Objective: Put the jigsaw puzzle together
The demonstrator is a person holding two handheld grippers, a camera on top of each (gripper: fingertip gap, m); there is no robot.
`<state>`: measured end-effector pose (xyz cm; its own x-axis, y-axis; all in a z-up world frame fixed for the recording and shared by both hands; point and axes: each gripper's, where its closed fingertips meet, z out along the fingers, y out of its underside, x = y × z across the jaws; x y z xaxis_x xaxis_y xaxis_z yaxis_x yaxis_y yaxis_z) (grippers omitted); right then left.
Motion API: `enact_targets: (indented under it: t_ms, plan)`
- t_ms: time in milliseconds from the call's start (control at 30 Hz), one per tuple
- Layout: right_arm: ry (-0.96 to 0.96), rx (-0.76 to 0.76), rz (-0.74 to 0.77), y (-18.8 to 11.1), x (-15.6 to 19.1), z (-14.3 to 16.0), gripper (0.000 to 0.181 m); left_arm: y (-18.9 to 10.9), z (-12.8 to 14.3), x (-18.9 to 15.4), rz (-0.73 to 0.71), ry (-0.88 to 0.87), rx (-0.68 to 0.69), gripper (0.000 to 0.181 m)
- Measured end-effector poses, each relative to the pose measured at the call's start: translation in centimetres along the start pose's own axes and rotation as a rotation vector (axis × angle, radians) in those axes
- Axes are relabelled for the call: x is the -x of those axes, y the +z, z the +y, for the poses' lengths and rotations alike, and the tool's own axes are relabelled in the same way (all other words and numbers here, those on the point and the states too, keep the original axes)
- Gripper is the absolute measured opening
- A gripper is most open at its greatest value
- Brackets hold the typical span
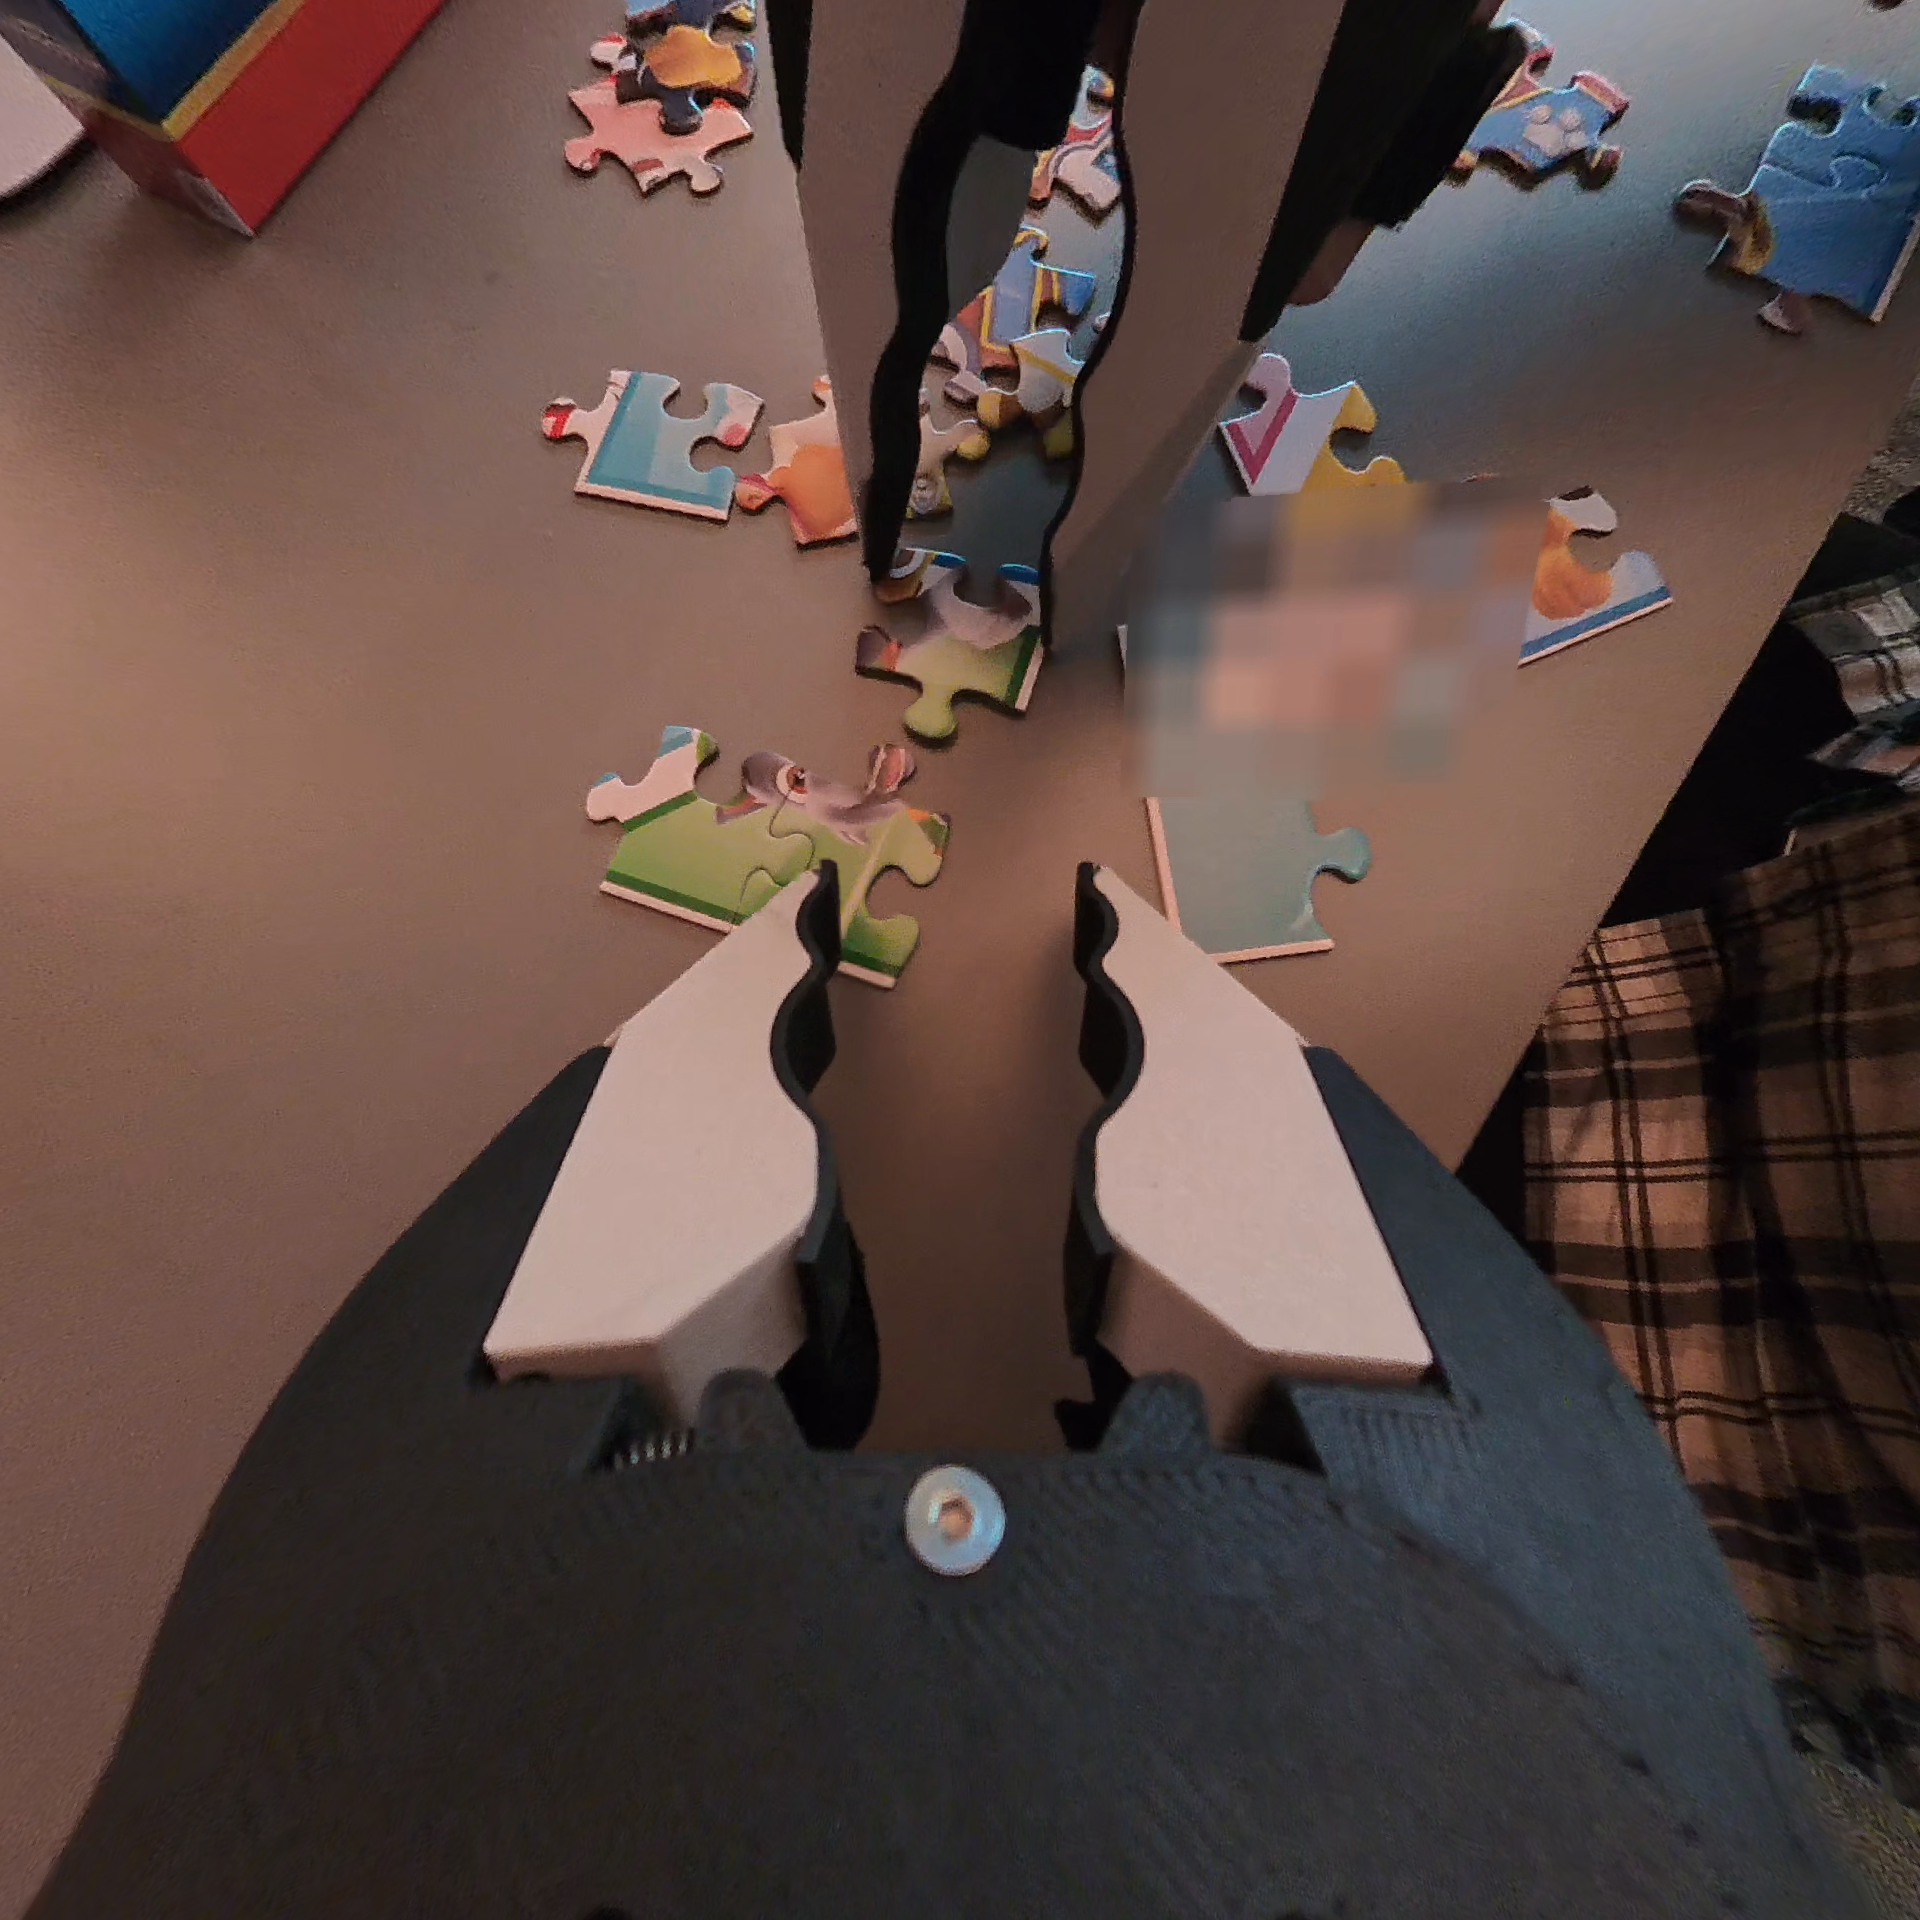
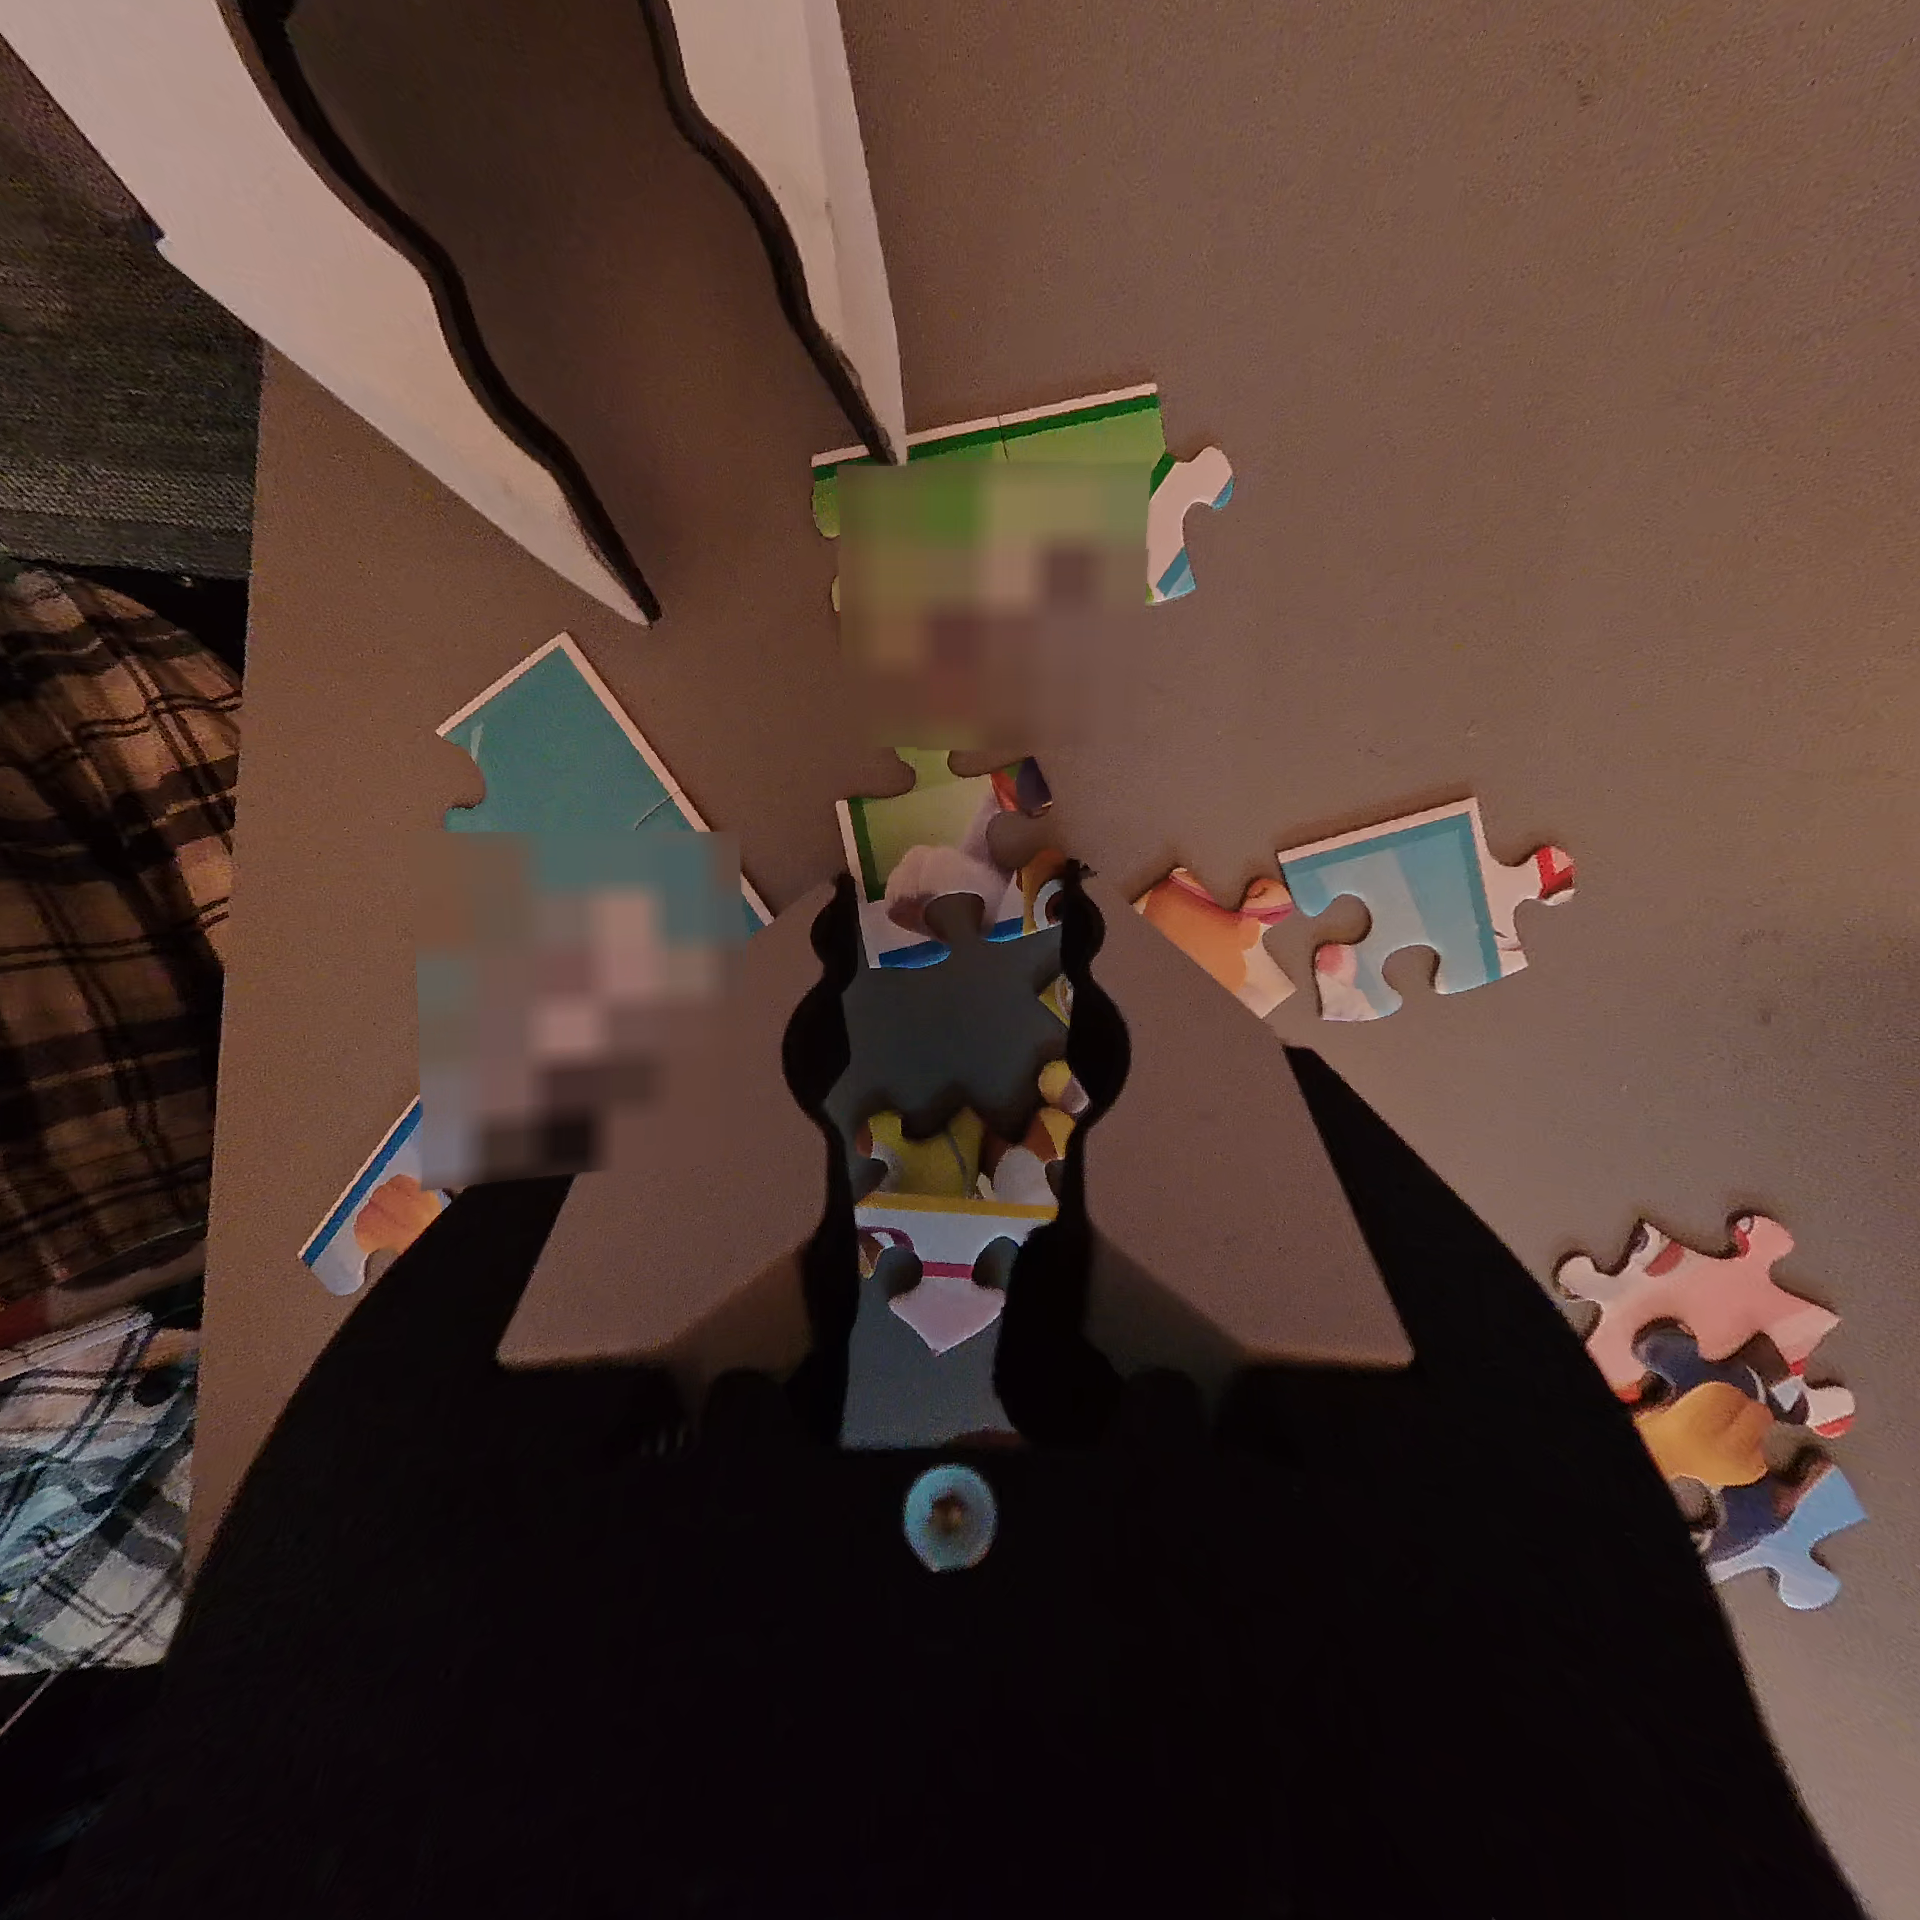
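Note:
Loose jigsaw pieces lie on a grey table (image 1: 312,727). My right gripper (image 1: 961,603) reaches in from the far side. Its tips touch both side edges of a green puzzle piece (image 1: 961,665) lying flat; it also shows in the right wrist view (image 2: 935,831) between the right gripper's tips (image 2: 961,888). My left gripper (image 1: 956,894) is open and empty. Its left fingertip (image 1: 821,894) is over the near corner of joined green pieces with a grey rabbit (image 1: 748,842). In the right wrist view the left gripper (image 2: 769,530) is above those joined pieces (image 2: 1039,431).
Joined teal pieces (image 1: 1236,883) lie right of my left gripper. A teal piece (image 1: 655,442) and an orange one (image 1: 810,488) lie beyond. A red and blue box (image 1: 229,104) stands far left, with piles of pieces (image 1: 665,94) behind. The table edge and plaid cloth (image 1: 1714,1195) are on the right. Some 7 centimeters of space lies between my two pairs of fingers.

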<state>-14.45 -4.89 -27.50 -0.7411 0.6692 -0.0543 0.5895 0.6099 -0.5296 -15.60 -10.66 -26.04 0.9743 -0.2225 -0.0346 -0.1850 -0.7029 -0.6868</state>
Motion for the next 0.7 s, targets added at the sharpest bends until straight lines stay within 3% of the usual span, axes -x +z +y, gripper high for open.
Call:
enact_targets:
  t_ms: [500,700]
  plan:
    - [0.024,-0.082,0.038,-2.1,1.4,0.5,0.037,-0.1,0.0,-1.7,0.024,0.046,-0.011,0.043]
    - [-0.010,-0.118,0.120,-3.5,1.9,0.2,0.037,-0.4,0.0,-0.5,-0.022,0.008,-0.023,0.042]
